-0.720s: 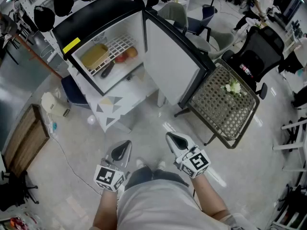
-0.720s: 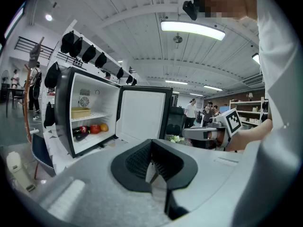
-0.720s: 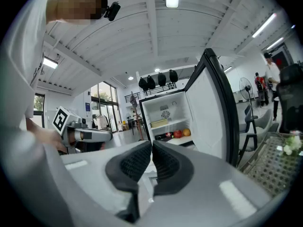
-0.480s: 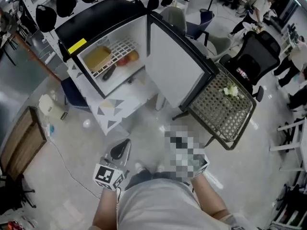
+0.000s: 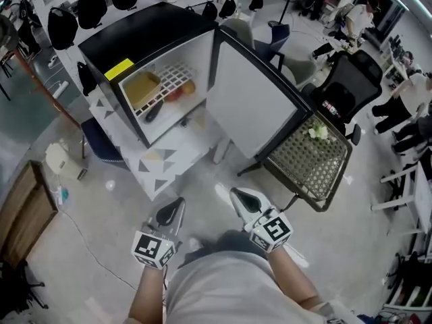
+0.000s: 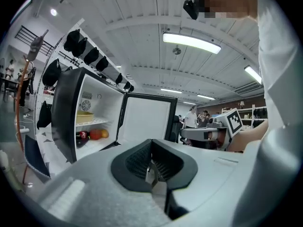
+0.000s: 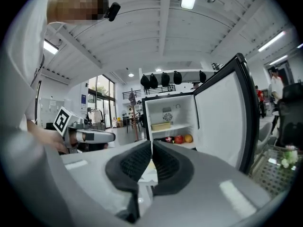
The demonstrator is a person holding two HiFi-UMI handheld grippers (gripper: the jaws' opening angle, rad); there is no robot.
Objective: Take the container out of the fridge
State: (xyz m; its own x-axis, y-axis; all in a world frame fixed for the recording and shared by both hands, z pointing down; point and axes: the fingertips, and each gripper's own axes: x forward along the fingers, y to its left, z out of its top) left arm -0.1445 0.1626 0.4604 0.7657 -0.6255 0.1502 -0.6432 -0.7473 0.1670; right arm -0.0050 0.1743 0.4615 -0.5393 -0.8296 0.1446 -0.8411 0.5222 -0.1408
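Seen from above, a person stands on a pale floor (image 5: pixel 88 262) and holds out two handheld claws side by side, low in the scene and well apart from the fridge. The left claw (image 5: pixel 171 209) is clenched with nothing in it; its own camera shows the dark ribbed pads pressed together. The right claw (image 5: pixel 241 197) is likewise clenched and empty, its pads meeting along a thin line. Each claw carries a cube with square black-and-white markers near the person's hand. The fridge (image 5: pixel 145 29), small, with a black top and a white inside, sits at about 11 o'clock from the person on a low white stand (image 5: pixel 169 155) patterned with grey triangles. Its door (image 5: pixel 253 106) is swung wide open toward 12 o'clock, its white inner face turned to the person. The container (image 5: pixel 143 89), a shallow yellow tub, rests on the upper wire shelf (image 5: pixel 174 67) inside the fridge, toward the shelf's left end, untouched by either claw. On the level below it lie a dark bottle (image 7: pixel 166 139), a red fruit (image 7: pixel 179 139) and an orange fruit (image 7: pixel 188 138) in a row. A yellow sticker (image 5: pixel 119 69) marks the fridge's top front edge. At 1 o'clock, just beyond the open door, stands what may be a dark mesh seat (image 5: pixel 304 167) with a small white bunch (image 5: pixel 317 132) lying on it. A black office chair (image 5: pixel 351 79) is behind that. Black bags (image 5: pixel 88 9) hang in a row past the fridge at 10 o'clock.
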